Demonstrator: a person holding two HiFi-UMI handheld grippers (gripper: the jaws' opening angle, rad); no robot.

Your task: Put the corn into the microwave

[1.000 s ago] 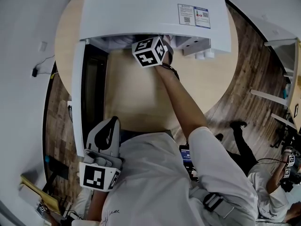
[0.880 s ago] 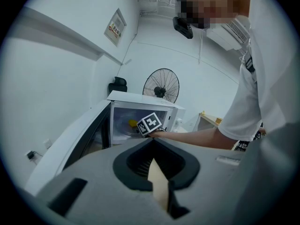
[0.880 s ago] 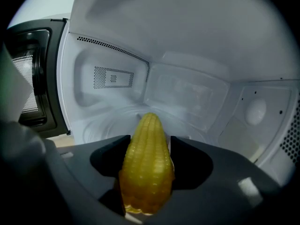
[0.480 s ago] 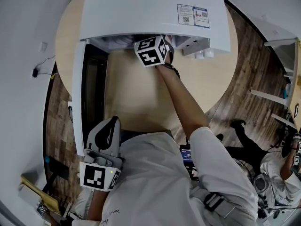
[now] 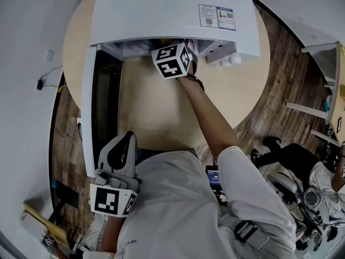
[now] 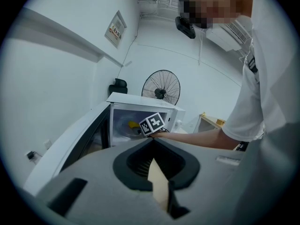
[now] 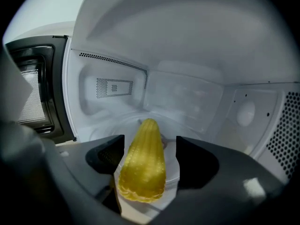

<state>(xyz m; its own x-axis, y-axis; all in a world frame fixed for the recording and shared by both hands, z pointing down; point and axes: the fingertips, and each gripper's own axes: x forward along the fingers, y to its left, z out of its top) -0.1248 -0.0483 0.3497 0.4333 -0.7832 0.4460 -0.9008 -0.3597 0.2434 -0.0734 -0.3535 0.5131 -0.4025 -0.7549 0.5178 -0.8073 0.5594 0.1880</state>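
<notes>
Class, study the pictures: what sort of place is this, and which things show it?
Probably an office or lab room rather than a kitchen: the microwave sits on a round wooden table, with a standing fan behind it near white walls.

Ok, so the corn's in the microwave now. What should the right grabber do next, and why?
Probably draw the right gripper straight back out of the microwave. Its jaws have just been opening and now stand apart, with the corn lying loose between them inside, so backing out straight should leave it there.
</notes>
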